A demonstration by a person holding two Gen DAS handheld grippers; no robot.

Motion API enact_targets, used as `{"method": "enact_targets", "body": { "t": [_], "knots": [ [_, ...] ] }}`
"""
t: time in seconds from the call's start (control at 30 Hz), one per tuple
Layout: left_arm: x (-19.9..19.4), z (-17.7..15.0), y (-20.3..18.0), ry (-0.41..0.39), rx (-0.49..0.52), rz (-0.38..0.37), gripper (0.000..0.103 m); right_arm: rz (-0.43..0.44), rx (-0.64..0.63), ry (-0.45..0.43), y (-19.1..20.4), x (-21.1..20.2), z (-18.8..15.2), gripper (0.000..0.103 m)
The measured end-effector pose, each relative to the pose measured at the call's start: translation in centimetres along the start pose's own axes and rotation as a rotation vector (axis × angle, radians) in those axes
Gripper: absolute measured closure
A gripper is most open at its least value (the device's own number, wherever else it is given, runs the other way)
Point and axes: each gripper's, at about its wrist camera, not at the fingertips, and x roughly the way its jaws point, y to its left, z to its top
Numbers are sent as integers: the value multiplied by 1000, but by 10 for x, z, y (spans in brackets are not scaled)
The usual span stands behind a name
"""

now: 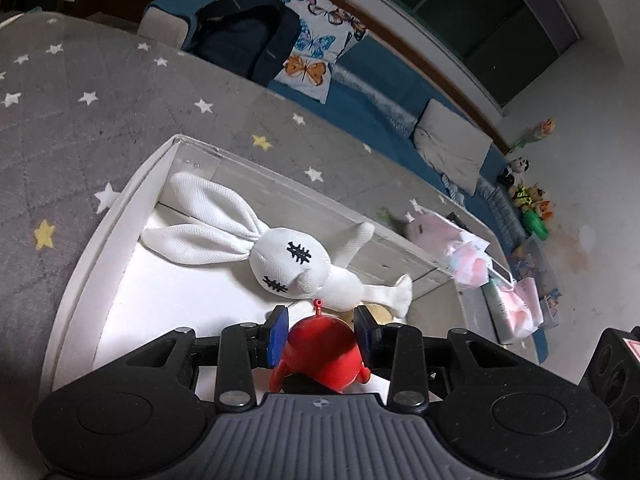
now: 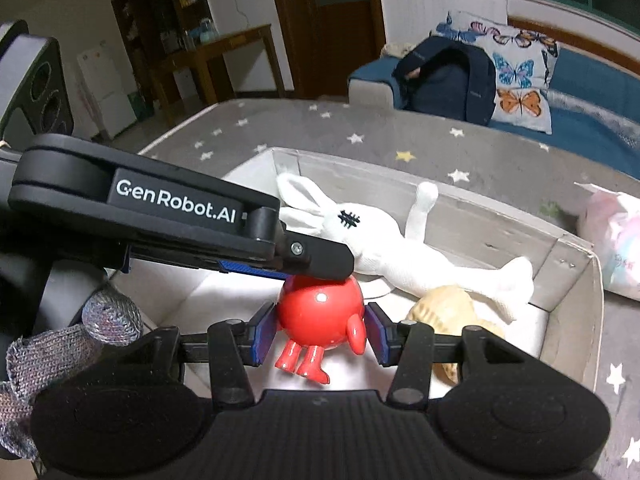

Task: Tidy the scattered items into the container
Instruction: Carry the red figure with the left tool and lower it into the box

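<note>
Nearest the lenses: red toy, round and glossy, pinched twice over. Left gripper clamped on its flanks, blue pads tight against the body; right gripper clamped lower down, pads on the belly just above the little legs. Held just above the white floor of the box, not yet set down.

Just beyond, already in the box: white rabbit sprawled on its back, ears toward the far corner, one leg near the toy. Beside it a tan plush. Around the box, starred grey cover; farther off, a pink bag, then a dark backpack against a butterfly cushion.

Likely trouble: two grips on one slick ball. Uneven letting go (one pair of pads opening before the other) could twist or squirt the toy sideways; a release from here could land it on the rabbit's leg or the tan plush, then roll it over. Thin antenna at risk of snagging, too.

Only from the left wrist: the antenna knob, the rabbit's full ears, toys along the far wall. Only from the right wrist: the toy's legs and arm, most of the tan plush, the left gripper seen side-on over the toy, a gloved hand behind it.
</note>
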Motion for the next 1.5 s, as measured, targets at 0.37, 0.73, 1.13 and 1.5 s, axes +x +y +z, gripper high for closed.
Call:
{"method": "enact_targets", "body": {
  "t": [0.37, 0.73, 1.13, 1.5],
  "knots": [
    [13, 6, 10, 23, -23, 3, 65, -31, -10, 63, 0, 19, 7, 55],
    [13, 7, 11, 21, -30, 0, 65, -70, -6, 94, 0, 30, 14, 54],
    [-10, 3, 9, -19, -3, 0, 65, -87, -13, 72, 1, 24, 13, 53],
    [-51, -12, 4, -77, 22, -8, 65, -92, -33, -39, 11, -23, 2, 53]
  ]
}}
